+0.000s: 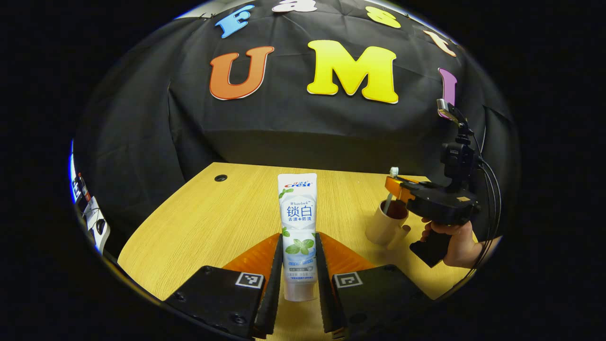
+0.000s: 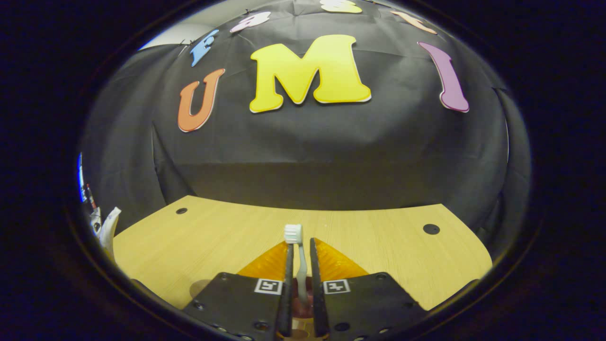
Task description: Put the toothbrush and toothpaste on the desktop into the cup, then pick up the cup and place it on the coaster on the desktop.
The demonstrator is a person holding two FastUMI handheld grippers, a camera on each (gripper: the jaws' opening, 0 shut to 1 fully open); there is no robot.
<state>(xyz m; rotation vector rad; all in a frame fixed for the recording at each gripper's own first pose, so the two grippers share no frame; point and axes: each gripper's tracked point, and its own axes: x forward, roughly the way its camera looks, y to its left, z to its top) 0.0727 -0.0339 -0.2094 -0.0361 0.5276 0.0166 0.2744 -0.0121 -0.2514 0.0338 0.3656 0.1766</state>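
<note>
My left gripper [image 1: 298,234] is shut on a white toothpaste tube [image 1: 297,208], cap toward me and tail pointing away over the wooden desk [image 1: 199,227]. To the right stands a cream cup [image 1: 386,226] with a dark red inside. The right gripper [image 1: 396,185], held by a hand [image 1: 454,244], hovers over its mouth. In the right gripper view, my right gripper [image 2: 300,242] is closed on the handle of a white toothbrush [image 2: 293,234]. Its bristle head points up and its lower end reaches down into the cup [image 2: 303,310] just under the fingers.
The desk has round cable holes at the back left [image 1: 220,178] and the back right [image 2: 431,228]. Black cloth walls close off the back and sides. Some white equipment [image 1: 92,213] sits off the desk's left edge.
</note>
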